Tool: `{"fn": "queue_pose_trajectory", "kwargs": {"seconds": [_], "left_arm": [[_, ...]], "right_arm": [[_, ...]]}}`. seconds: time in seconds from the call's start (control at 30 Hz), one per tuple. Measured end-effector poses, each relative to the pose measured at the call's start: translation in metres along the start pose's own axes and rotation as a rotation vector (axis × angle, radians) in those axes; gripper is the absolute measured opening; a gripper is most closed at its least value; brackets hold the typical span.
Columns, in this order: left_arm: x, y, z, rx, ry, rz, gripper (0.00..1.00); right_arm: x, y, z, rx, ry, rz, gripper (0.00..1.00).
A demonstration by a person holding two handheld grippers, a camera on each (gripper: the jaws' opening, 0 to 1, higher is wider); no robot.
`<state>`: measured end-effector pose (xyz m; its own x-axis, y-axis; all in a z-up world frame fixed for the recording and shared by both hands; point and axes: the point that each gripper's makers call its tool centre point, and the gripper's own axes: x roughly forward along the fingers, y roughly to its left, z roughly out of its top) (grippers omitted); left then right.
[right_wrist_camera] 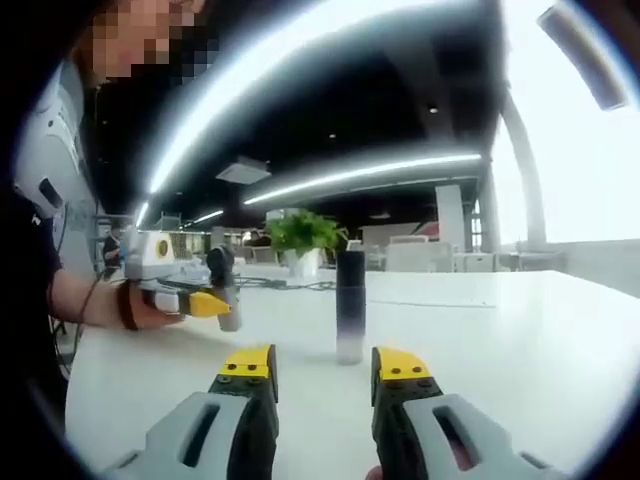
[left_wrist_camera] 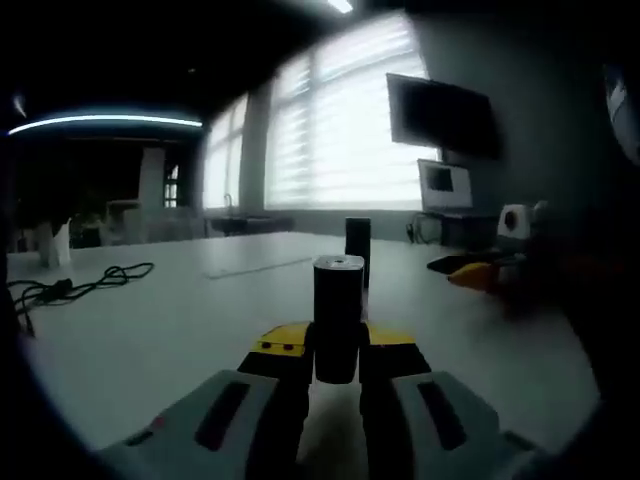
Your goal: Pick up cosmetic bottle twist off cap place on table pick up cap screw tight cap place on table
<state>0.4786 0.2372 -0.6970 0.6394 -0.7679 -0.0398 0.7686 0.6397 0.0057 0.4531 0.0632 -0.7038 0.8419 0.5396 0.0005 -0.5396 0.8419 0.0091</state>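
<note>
Left gripper, seen from its own camera, has its grey jaws with yellow tips clamped on a dark cylindrical cap at the lower centre of the frame; I read the cap as standing upright between the tips, above the white table. Just behind it, near the middle of the frame, stands the tall dark cosmetic bottle, upright on the table and apart from the cap. At the left edge a black cable lies coiled on the tabletop. In the upper right a dark wall screen hangs beside bright windows with blinds, and a small monitor sits below it. At the right, the yellow tip of the other gripper comes in low over the table.

From the right gripper view, the right gripper rises from the bottom of the frame with its yellow-tipped jaws spread apart and nothing between them. I see the cosmetic bottle standing upright on the white table just beyond the gap, dark at the top and fading to pale at the base. At centre left the left gripper is carried by a person's hand, holding the dark cap upright. A green potted plant stands in the background behind the bottle.
</note>
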Motion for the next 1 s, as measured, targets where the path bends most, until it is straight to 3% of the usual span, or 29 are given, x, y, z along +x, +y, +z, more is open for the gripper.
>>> {"fn": "queue_pose_trajectory", "kwargs": {"seconds": [0.17, 0.37, 0.57, 0.7, 0.8, 0.87, 0.97, 1.0], "left_arm": [[-0.009, -0.016, 0.0, -0.011, 0.004, -0.043, 0.09], [-0.021, -0.039, -0.01, 0.147, 0.054, -0.097, 0.09], [-0.027, -0.052, 0.001, 0.027, -0.004, -0.121, 0.09], [-0.028, -0.058, 0.002, 0.006, -0.013, -0.116, 0.09], [-0.028, -0.065, -0.003, 0.09, 0.027, -0.127, 0.09], [-0.028, -0.068, -0.003, 0.094, 0.022, -0.122, 0.09], [-0.029, -0.066, -0.008, -0.018, 0.058, -0.095, 0.09], [-0.029, -0.061, -0.01, -0.044, 0.075, -0.054, 0.09]], "right_arm": [[0.0, 0.0, -0.001, -0.01, 0.007, -0.006, 0.32], [-0.001, 0.001, 0.003, -0.009, -0.007, -0.006, 0.32], [0.0, 0.003, 0.001, -0.02, 0.004, -0.004, 0.31], [-0.001, 0.007, 0.0, -0.042, 0.012, -0.003, 0.28], [-0.006, 0.02, 0.016, -0.007, -0.046, 0.028, 0.25], [-0.008, 0.032, 0.019, 0.026, -0.044, 0.04, 0.26], [-0.008, 0.058, 0.026, 0.036, -0.042, 0.074, 0.27], [-0.007, 0.067, 0.031, 0.037, -0.047, 0.084, 0.27]]}}
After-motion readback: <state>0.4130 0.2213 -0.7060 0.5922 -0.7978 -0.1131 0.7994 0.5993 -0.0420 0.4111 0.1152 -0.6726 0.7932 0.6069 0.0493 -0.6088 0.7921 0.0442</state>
